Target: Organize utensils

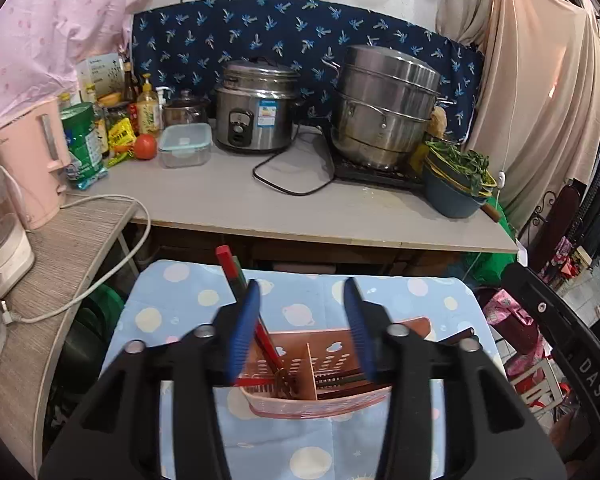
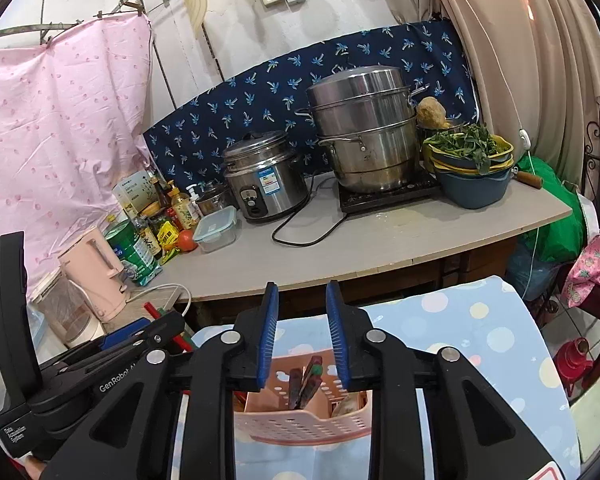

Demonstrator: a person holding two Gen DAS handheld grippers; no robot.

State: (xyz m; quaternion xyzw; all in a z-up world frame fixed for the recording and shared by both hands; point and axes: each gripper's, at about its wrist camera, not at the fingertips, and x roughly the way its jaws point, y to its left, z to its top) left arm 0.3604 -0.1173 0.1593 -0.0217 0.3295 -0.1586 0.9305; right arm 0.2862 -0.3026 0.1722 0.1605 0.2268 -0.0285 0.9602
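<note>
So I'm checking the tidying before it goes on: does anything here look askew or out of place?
Mostly the red chopsticks: they lean steeply out of the pink utensil basket, poking well above its rim beside the left gripper, not standing neatly. Nothing looks spilled.

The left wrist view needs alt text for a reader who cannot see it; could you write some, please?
The left gripper hangs open above a pink utensil holder on a blue spotted cloth, with red chopsticks leaning in the holder's left compartment beside its left pad. Behind stands a grey counter with a rice cooker and a steel steamer pot.
</note>
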